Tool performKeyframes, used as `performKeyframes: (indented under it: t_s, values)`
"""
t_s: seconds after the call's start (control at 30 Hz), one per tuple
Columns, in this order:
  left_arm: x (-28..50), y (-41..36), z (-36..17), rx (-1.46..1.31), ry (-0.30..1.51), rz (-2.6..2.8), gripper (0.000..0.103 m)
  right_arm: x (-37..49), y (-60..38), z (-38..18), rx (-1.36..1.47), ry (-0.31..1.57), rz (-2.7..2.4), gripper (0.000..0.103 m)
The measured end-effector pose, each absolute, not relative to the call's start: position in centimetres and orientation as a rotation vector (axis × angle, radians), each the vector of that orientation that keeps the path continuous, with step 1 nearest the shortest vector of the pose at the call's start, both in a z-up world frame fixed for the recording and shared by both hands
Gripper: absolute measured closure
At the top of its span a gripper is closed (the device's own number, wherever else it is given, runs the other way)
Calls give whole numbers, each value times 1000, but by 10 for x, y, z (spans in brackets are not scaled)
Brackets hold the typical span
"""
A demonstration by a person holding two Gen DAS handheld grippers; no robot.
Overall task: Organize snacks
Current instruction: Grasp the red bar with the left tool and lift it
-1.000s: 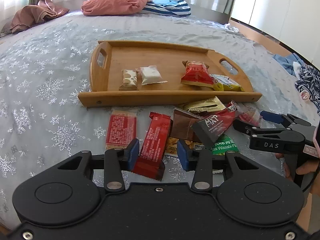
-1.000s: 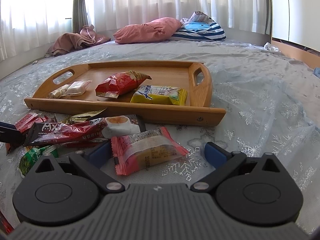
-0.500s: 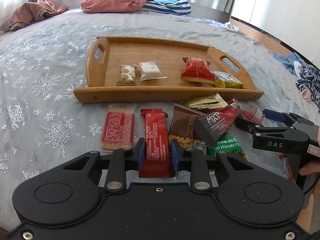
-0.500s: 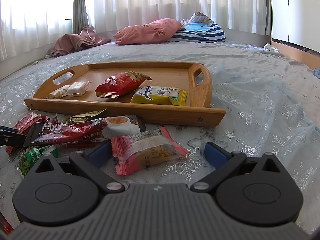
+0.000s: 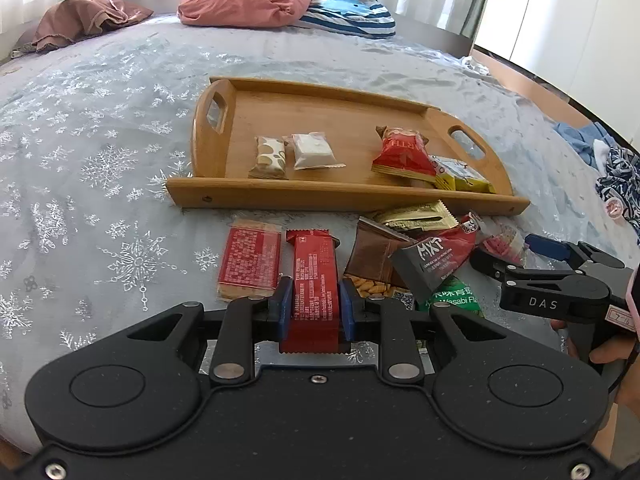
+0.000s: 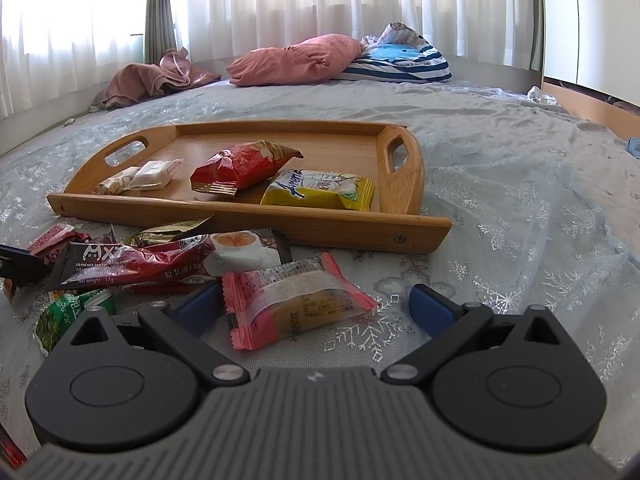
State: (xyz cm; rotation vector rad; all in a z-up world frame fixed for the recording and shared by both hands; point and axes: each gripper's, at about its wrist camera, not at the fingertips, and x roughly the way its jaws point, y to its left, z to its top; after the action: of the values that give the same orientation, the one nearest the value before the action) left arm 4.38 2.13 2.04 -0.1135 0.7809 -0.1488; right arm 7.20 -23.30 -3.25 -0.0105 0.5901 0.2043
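My left gripper (image 5: 314,306) is shut on a long red snack bar (image 5: 314,280) that lies on the bed in front of the wooden tray (image 5: 348,196). Beside the bar lie a flat red cracker pack (image 5: 249,262) and a heap of loose packets (image 5: 416,252). The tray (image 6: 248,212) holds two small pale sweets (image 5: 294,154), a red bag (image 6: 240,166) and a yellow bag (image 6: 320,190). My right gripper (image 6: 316,308) stands open around a pink-edged cake packet (image 6: 296,304), its pads apart from it. It also shows at the right of the left wrist view, as the right gripper (image 5: 520,250).
A silver-snowflake bedspread (image 5: 100,200) covers the bed. Pink and striped pillows (image 6: 340,60) and a brown cloth (image 6: 156,80) lie at the far side. Clothes (image 5: 608,160) lie at the right edge. A hand (image 5: 612,344) holds the right gripper's handle.
The left jaws have closed from wide apart onto the red snack bar, which now lies straight between the pads. The right gripper and its packet have not moved.
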Motion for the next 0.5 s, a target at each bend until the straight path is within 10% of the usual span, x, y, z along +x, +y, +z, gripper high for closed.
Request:
performKeyframes:
  t_s: [0.5]
  values:
    - [38, 23, 35, -119, 755, -113, 80, 68, -217, -8, -96, 573, 208, 9]
